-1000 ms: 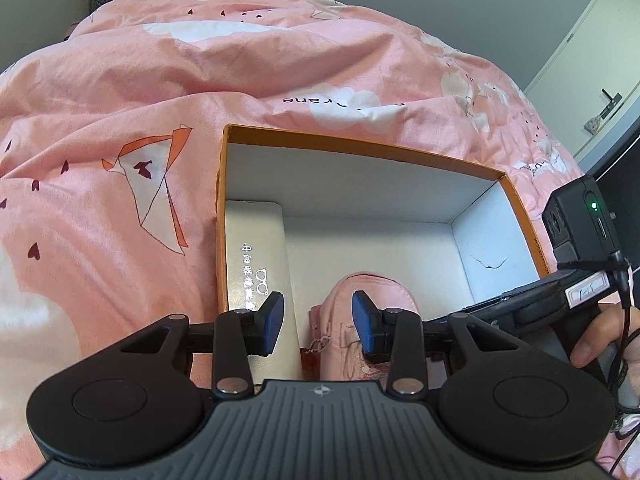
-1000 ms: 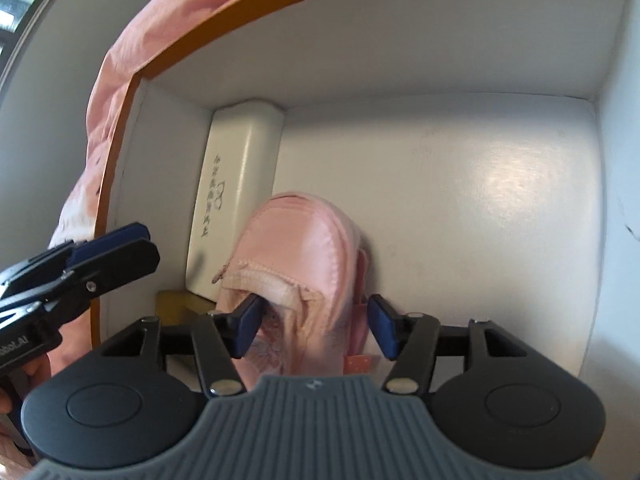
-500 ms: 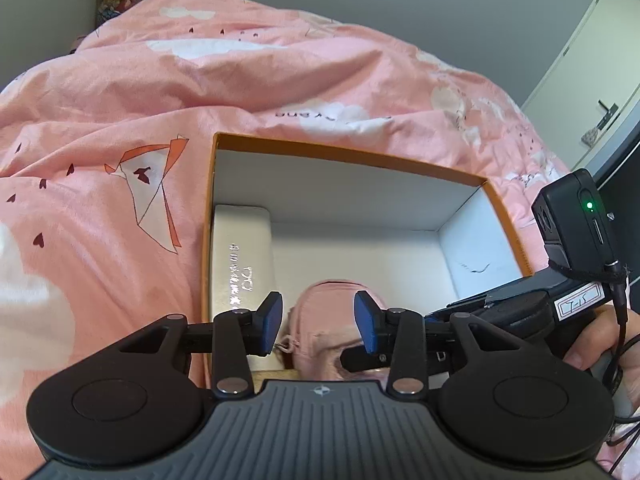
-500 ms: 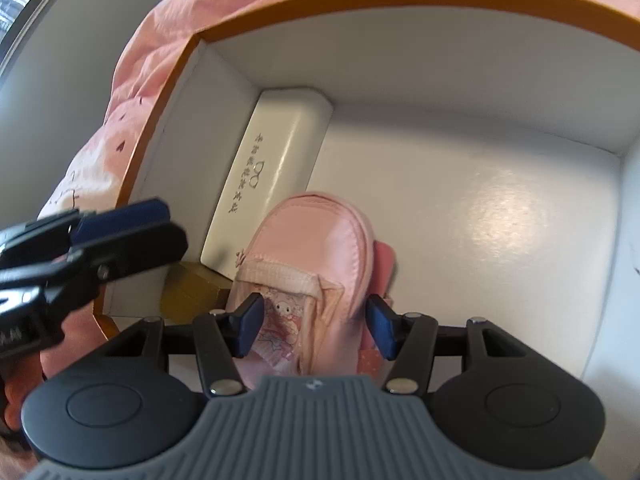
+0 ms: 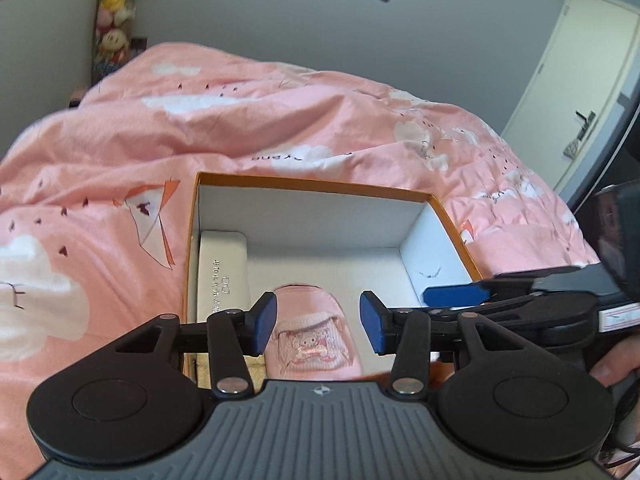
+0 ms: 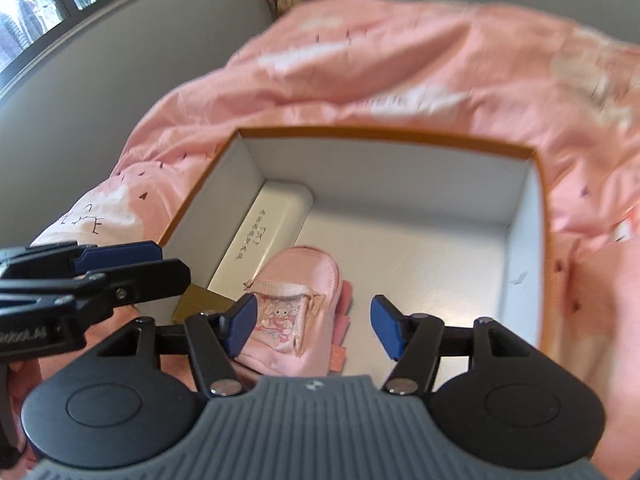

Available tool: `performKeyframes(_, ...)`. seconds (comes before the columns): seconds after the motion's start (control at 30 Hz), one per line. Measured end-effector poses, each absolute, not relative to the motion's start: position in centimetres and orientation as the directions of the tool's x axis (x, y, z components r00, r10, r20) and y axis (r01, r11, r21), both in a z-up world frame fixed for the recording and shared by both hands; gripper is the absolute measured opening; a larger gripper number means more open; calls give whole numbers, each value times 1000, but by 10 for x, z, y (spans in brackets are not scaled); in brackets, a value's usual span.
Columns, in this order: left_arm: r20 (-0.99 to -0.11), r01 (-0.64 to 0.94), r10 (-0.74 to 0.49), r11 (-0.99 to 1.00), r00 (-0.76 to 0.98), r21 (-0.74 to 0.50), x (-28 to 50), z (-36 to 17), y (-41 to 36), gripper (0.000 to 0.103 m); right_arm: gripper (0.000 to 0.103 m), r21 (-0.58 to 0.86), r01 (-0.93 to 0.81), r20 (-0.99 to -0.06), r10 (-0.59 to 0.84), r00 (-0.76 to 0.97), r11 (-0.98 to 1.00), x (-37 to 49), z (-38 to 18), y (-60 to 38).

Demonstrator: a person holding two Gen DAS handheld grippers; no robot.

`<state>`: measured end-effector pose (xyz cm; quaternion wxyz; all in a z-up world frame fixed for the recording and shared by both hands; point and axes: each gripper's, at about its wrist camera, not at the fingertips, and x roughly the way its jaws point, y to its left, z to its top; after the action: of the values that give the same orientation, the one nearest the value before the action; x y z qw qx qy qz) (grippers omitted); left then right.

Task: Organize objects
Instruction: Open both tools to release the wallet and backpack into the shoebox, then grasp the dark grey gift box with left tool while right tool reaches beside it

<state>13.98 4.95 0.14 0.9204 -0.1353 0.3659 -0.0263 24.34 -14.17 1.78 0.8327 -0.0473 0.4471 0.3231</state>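
Left tool (image 5: 318, 324) and right tool (image 6: 312, 326): both spread apart, gripping nothing, above box (image 6: 400, 136). Inside: pink pouch (image 6: 296, 312) touching white case (image 6: 264, 236). On bed (image 5: 120, 160).

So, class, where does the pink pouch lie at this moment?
In both wrist views, the pink pouch lies on the floor of the orange-rimmed box, near its left side, beside the white case.

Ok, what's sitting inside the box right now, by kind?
White glasses case: 1
Pink pouch: 1
Tan block at the near left corner, partly hidden: 1
Total: 3 in the box; both grippers hold nothing.
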Motion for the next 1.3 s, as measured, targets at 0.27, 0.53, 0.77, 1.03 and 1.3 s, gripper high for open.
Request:
performKeyframes(0.27,-675,3,-168,971,718,-238,107,1,38,55,73,130,-572,-737,465,491,810,189,25,-170)
performKeyframes(0.53,-713,-24,-251,936,655,-352,86,-25,45,55,66,189,-523,-742,469,479,831,155,16,-185)
performKeyframes(0.77,-742,-85,-281,907,608,-413,80,-51,55,54,50,162,-509,-796,417,439,845,142,-10,-179)
performKeyframes(1.03,-753,-126,-335,868,566,-481,91,-72,55,61,41,172,-493,-819,402,409,853,150,-23,-180)
performKeyframes(1.3,-776,-214,-369,820,511,-531,117,-104,56,72,37,182,-488,-829,400,391,854,167,-28,-178)
